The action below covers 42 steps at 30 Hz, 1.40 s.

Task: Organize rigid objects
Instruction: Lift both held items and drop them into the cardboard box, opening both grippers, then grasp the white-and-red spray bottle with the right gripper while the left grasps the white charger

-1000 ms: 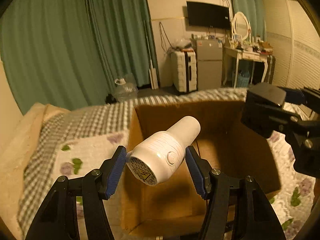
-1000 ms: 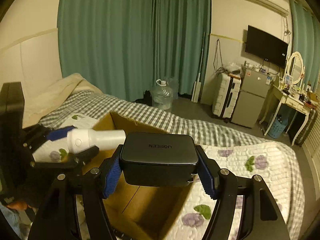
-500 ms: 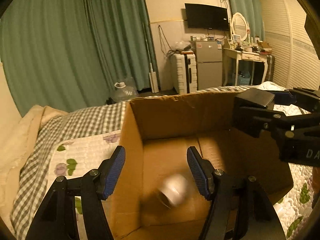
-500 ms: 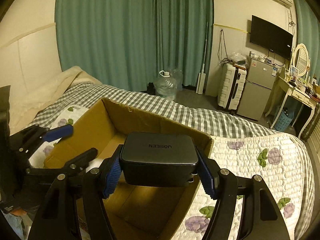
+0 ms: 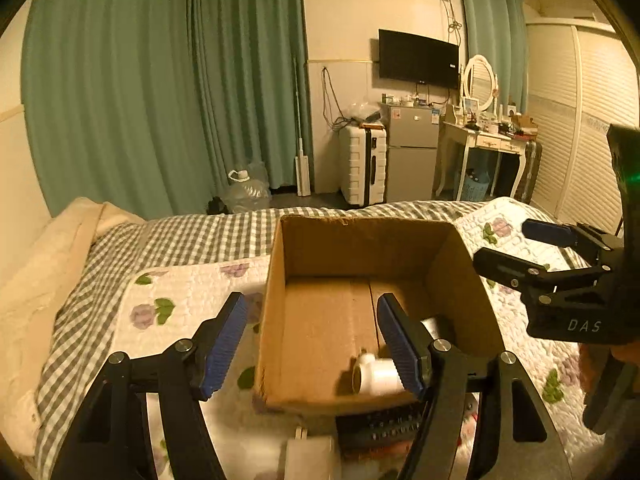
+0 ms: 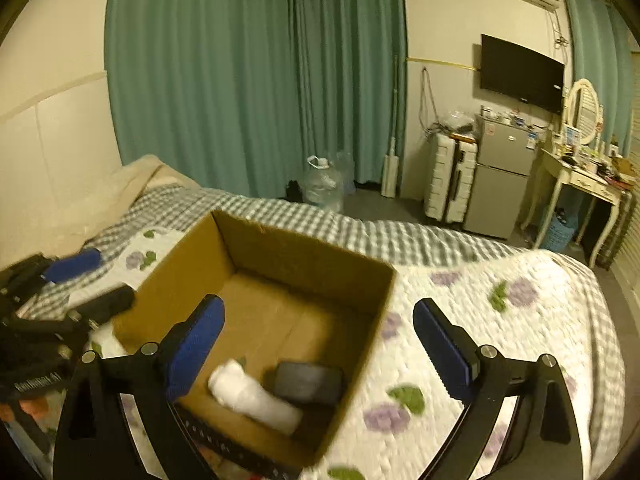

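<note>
Setting: home bedroom. Evidence: bed with checked cover and floral quilt, teal curtains, wall TV, small fridge, white suitcase, vanity mirror.

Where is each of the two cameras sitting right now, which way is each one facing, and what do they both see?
Left wrist: sits behind the left gripper, looking over the cardboard box toward the TV wall; its open fingers show, with the right gripper at the right edge.
Right wrist: sits behind the right gripper, looking down into the box from its other side; the left gripper shows at left.
Shared: the box, the white cylinder, bed, curtains.
</note>
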Each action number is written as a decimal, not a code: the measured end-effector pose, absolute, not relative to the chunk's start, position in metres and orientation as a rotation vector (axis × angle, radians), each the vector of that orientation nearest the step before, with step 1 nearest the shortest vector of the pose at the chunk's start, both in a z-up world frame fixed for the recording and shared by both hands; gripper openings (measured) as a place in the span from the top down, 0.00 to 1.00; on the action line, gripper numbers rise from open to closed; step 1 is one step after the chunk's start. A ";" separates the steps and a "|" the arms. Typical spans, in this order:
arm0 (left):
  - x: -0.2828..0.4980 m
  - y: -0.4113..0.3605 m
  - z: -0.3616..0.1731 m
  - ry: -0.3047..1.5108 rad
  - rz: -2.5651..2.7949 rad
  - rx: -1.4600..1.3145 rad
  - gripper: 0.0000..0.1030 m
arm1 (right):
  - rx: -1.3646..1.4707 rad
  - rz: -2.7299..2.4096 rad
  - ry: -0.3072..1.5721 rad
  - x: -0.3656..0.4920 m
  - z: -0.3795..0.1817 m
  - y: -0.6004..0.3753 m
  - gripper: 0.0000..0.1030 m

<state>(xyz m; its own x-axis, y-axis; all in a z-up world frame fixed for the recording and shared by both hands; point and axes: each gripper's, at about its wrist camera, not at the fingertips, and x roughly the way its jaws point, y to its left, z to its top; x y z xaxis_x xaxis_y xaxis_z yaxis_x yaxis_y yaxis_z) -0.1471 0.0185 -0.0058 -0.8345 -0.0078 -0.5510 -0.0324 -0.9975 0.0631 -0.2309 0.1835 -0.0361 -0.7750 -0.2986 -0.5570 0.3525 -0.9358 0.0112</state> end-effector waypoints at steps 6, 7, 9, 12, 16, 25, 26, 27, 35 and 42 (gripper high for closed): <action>-0.119 0.006 -0.022 0.037 2.971 -0.986 0.32 | 0.861 -2.693 0.147 -0.183 -0.045 0.188 0.06; -0.115 0.005 -0.029 0.024 2.961 -1.016 0.32 | 0.884 -2.694 0.163 -0.175 -0.052 0.186 0.06; -0.109 0.004 -0.047 0.009 2.939 -1.081 0.32 | 0.917 -2.689 0.206 -0.167 -0.065 0.182 0.06; -0.105 0.006 -0.073 0.033 2.919 -1.172 0.32 | 0.975 -2.681 0.257 -0.161 -0.088 0.174 0.06; -0.102 0.008 -0.101 0.045 2.865 -1.226 0.32 | 1.081 -2.630 0.305 -0.155 -0.128 0.163 0.06; -0.112 -0.001 -0.126 0.006 2.836 -1.336 0.32 | 1.284 -2.620 0.313 -0.168 -0.179 0.158 0.06; -0.113 -0.001 -0.127 0.002 2.831 -1.342 0.32 | 1.302 -2.625 0.316 -0.170 -0.182 0.158 0.06; -0.113 -0.002 -0.129 -0.001 2.826 -1.351 0.32 | 1.317 -2.628 0.313 -0.171 -0.185 0.159 0.06; -0.118 -0.005 -0.138 -0.024 2.808 -1.420 0.32 | 1.310 -2.576 0.198 -0.172 -0.181 0.165 0.24; -0.132 -0.012 -0.148 -0.076 2.769 -1.455 0.32 | 1.237 -2.556 0.195 -0.164 -0.167 0.162 0.24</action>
